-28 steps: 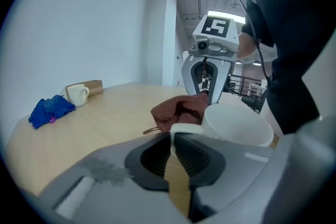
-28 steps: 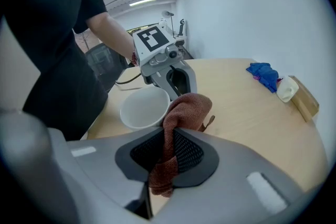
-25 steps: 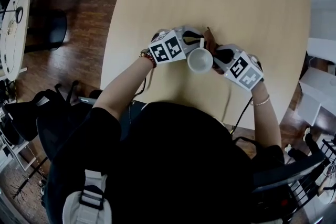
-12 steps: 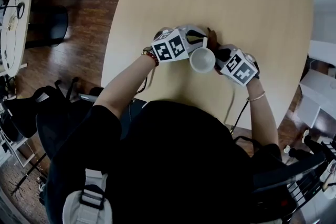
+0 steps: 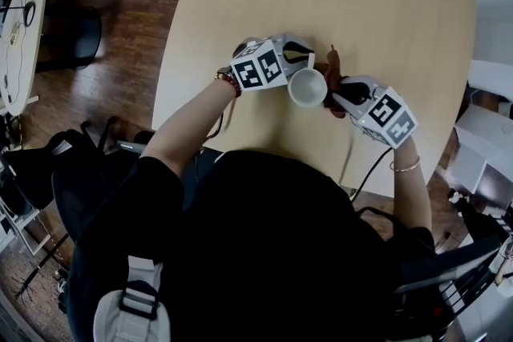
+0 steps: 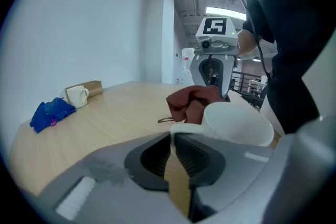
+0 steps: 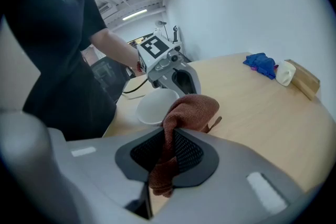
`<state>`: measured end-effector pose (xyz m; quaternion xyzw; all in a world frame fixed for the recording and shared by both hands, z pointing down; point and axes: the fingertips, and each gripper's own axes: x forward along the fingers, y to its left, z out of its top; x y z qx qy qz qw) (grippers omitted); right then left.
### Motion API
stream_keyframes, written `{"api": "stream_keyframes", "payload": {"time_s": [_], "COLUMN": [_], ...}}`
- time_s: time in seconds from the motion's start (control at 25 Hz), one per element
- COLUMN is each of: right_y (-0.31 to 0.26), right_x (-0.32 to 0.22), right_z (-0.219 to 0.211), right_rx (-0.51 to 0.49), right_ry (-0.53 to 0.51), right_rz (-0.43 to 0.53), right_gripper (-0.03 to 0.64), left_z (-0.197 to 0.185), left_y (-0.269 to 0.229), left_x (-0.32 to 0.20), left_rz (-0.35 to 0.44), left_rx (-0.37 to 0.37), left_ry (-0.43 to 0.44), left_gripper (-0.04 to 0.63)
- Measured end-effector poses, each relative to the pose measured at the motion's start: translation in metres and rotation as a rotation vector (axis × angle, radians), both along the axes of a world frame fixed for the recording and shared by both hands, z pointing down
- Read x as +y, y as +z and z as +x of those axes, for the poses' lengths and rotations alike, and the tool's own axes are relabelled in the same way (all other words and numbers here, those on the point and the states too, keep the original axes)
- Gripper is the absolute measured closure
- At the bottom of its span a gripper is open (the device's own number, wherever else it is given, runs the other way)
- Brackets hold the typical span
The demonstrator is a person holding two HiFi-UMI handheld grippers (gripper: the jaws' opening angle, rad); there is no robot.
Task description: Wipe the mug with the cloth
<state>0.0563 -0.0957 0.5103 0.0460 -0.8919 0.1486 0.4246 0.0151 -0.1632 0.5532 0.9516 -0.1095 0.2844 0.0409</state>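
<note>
Soft, even overhead light fills the head view. The pale tabletop (image 5: pixel 264 4) reads bright with only faint shadows, while the dark floor (image 5: pixel 120 36) and the person's black top (image 5: pixel 272 252) sink into near-featureless shade. Straight edges bow outward toward the borders. Both gripper views are fisheye circles with black corners. In the left gripper view a ceiling strip light (image 6: pixel 226 10) glares white; the left gripper (image 6: pixel 172 141), close to the lens, is soft, and the mug (image 6: pixel 239 123) is sharper. In the right gripper view the right gripper (image 7: pixel 167 152) blurs likewise, while the cloth (image 7: pixel 186 113) stays fairly crisp.
</note>
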Motion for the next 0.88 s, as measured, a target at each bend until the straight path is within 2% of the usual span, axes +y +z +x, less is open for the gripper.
{"api": "stream_keyframes", "payload": {"time_s": [0.2,0.6,0.72,0.88], "right_y": [0.016,0.07,0.068,0.047], "right_x": [0.007,0.005,0.005,0.004], "right_z": [-0.006,-0.004,-0.005,-0.002], "right_rx": [0.044,0.192,0.18,0.102], "right_ry": [-0.001,0.048,0.075,0.135], "right_rz": [0.005,0.057,0.054,0.009], "right_gripper": [0.566,0.566,0.566,0.566], "left_z": [-0.003,-0.004,-0.006,-0.007], "left_y": [0.0,0.0,0.0,-0.001], "left_x": [-0.001,0.0,0.001,0.001], "left_rz": [0.003,-0.001,-0.001,0.004], "left_rx": [-0.004,-0.002,-0.005,-0.011], "left_ry": [-0.004,-0.047,-0.063,-0.078], "left_gripper": [0.561,0.561,0.561,0.561]}}
